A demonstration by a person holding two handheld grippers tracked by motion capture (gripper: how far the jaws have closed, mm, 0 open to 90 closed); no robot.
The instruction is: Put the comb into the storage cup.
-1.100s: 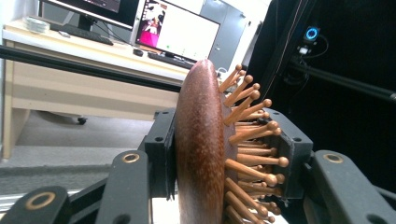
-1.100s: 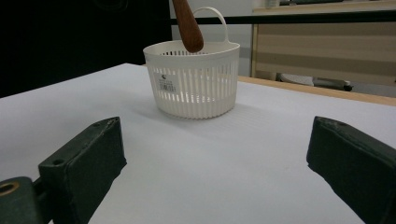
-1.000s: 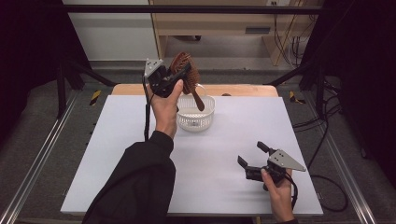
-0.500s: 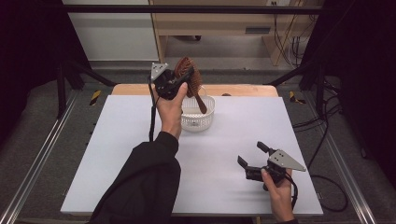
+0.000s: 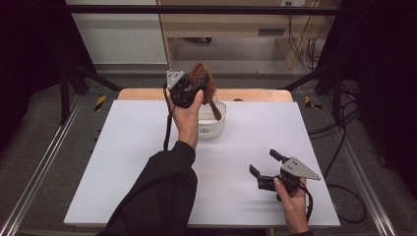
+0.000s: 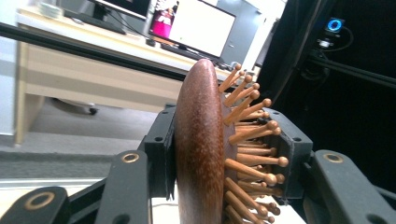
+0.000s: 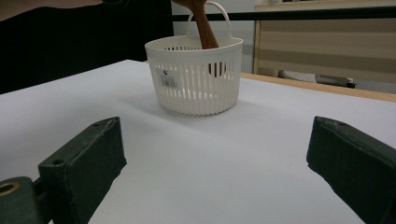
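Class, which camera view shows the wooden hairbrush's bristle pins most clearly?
The left gripper view: the hairbrush sits close up, pins distinct, clamped by the left gripper. The high view shows it small above the basket; the right gripper view shows its handle entering the basket.

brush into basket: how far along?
Done: left gripper has the wooden hairbrush clamped by its head. In hand: it hangs over the white basket, handle tip already inside the rim. Left: lower and release. Right gripper rests open on the table.
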